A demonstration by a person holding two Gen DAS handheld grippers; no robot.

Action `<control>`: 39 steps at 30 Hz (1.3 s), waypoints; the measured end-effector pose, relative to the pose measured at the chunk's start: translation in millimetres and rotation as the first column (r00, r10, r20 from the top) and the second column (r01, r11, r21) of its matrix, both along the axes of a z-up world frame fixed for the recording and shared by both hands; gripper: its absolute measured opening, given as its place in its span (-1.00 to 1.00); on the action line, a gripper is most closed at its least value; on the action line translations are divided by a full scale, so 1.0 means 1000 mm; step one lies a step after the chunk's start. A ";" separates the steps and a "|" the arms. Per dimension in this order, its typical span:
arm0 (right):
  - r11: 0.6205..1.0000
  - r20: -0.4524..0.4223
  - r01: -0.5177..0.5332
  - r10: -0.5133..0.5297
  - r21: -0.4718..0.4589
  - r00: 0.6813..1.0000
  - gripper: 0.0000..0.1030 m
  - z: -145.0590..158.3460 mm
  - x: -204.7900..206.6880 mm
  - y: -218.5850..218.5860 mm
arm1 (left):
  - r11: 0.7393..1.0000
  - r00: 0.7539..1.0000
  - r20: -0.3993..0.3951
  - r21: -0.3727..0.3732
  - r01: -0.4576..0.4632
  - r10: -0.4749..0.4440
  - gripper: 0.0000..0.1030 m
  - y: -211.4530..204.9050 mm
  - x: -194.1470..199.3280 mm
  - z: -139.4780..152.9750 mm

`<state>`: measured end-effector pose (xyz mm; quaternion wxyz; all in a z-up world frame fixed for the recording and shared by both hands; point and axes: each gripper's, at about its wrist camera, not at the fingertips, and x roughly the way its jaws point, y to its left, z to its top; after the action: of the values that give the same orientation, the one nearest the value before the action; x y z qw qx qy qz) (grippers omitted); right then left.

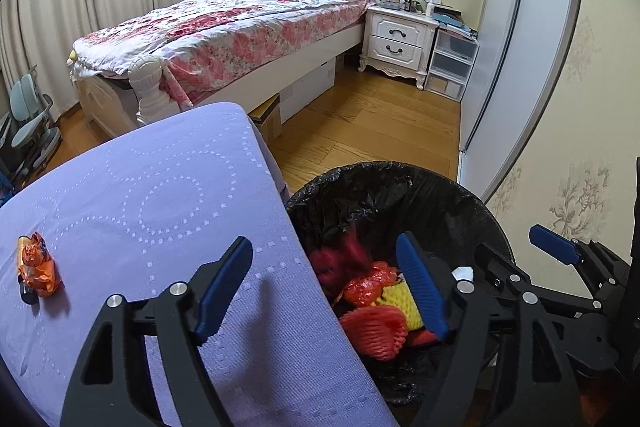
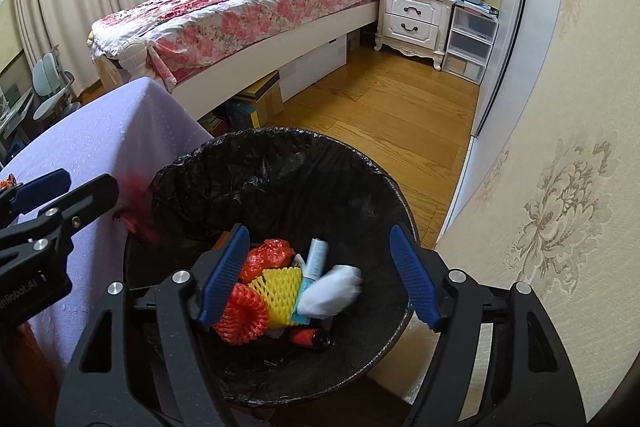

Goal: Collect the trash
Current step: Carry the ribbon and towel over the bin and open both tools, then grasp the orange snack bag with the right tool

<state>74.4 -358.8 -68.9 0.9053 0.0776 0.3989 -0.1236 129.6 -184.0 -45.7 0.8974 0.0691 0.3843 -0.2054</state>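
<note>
While both grippers' jaws stand apart and empty, trash (image 2: 280,291) lies in the bin (image 2: 360,163) below them.

Lilac, black and hot colours

Lilac table cloth (image 1: 160,195) with dotted rings; black bin liner (image 2: 280,179) holding red net (image 2: 240,315), yellow net (image 2: 280,291); orange wrapper (image 1: 38,265) at frame left; pink floral bedspread (image 1: 240,23).

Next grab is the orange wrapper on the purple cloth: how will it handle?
The orange wrapper looks crumpled and thin, so probably light and floppy. Its glossy film may slip. The dark end could be something solid inside; I can't tell.
</note>
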 end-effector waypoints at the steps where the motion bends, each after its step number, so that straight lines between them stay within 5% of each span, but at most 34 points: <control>1: 1.000 0.002 0.003 -0.003 -0.002 1.000 0.39 0.001 -0.001 0.000 | 1.000 1.000 -0.001 -0.002 -0.006 0.006 0.50 0.001 0.000 0.000; 13: 1.000 0.048 -0.014 0.013 0.023 0.999 0.41 0.024 -0.009 0.023 | 0.993 0.993 0.024 -0.007 -0.118 0.118 0.55 0.048 -0.011 0.010; 21: 0.988 0.069 -0.140 0.136 0.062 0.988 0.41 0.035 -0.008 0.081 | 0.959 0.961 0.054 0.077 -0.274 0.270 0.56 0.121 -0.019 0.004; 28: 0.945 0.002 -0.323 0.323 0.056 0.946 0.41 0.026 0.012 0.156 | 0.907 0.919 0.035 0.147 -0.394 0.393 0.55 0.190 -0.017 -0.008; 39: 0.868 -0.065 -0.497 0.495 -0.017 0.866 0.41 0.022 0.036 0.260 | 0.859 0.867 0.017 0.123 -0.496 0.498 0.55 0.256 -0.014 -0.009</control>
<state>110.8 -98.6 -46.8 0.8957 -0.0460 0.4298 0.1043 115.7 72.2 -55.1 0.9110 0.0214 0.4079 0.0565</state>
